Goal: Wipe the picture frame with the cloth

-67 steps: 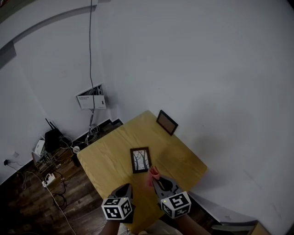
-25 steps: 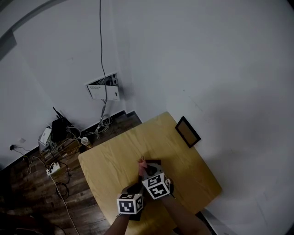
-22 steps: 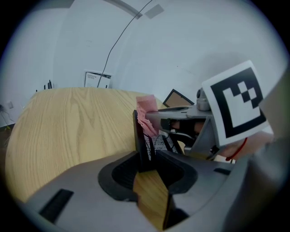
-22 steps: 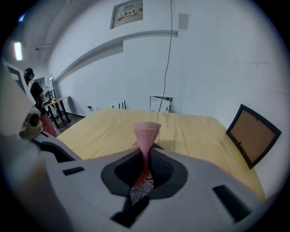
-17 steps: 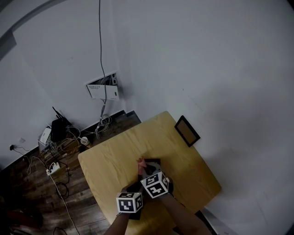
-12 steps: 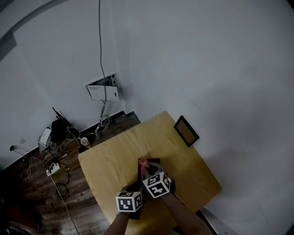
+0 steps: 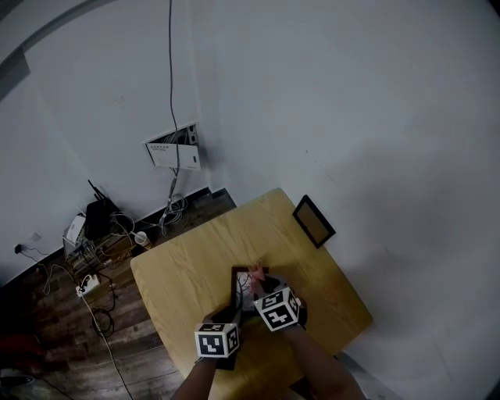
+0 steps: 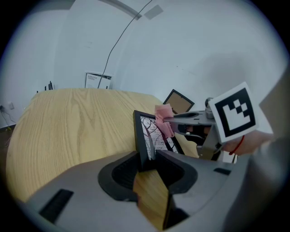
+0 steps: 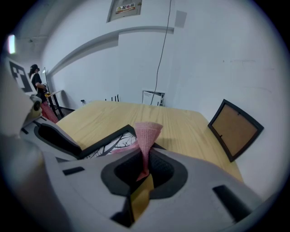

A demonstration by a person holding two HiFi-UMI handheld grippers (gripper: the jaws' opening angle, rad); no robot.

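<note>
Both forearms reach forward side by side, their grippers angled downward. The left gripper has its jaws pinched on the edge of the picture frame. The right gripper, just beside it, has its jaws clamped on the cloth.

No readable text anywhere; red print on wall panel too blurred

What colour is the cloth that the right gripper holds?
The cloth is pink; the right gripper view shows it best.
</note>
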